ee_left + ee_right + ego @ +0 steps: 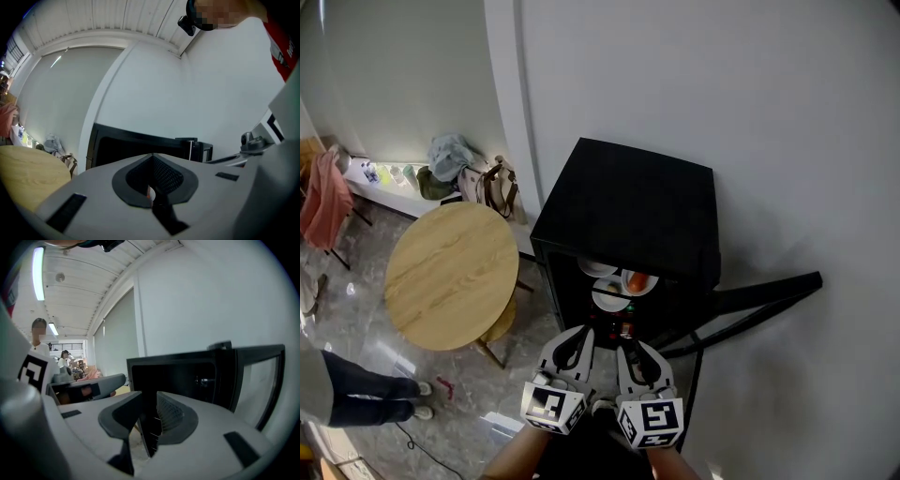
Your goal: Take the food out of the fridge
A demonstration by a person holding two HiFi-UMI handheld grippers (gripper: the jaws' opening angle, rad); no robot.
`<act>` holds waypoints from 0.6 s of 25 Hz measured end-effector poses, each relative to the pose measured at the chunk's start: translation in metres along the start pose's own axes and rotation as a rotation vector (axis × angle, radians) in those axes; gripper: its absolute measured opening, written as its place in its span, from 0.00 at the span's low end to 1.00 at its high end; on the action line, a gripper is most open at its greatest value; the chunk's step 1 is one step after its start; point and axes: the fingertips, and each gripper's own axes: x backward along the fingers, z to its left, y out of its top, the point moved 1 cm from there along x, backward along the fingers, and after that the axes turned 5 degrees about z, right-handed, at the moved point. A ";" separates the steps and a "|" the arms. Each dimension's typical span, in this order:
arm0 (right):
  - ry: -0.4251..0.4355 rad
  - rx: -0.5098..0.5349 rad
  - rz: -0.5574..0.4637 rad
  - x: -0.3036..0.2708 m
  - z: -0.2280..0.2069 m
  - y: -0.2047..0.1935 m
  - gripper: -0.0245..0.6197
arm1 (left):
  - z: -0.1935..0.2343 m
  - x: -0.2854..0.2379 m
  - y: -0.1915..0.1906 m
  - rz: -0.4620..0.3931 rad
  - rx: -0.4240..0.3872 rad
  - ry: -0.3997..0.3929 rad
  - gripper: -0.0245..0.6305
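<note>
Head view: high, looking steeply down on fridge.
Gripper views: low, near, facing it.
Shared: fridge.

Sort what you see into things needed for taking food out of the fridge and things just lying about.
Needed: fridge, its open door, plates of food, left gripper, right gripper.
Lying about: round wooden table, bags by the wall, pink cloth.

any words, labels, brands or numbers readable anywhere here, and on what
No text reads clearly.
Marker cubes: square patterns only, no letters.
Red garment: white print, cut off and blurred, unreadable.
Fridge: no label visible.
</note>
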 end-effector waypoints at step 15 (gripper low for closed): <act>-0.401 -0.807 0.036 -0.200 -0.161 -0.166 0.19 | 0.069 -0.113 -0.152 0.035 0.009 0.019 0.05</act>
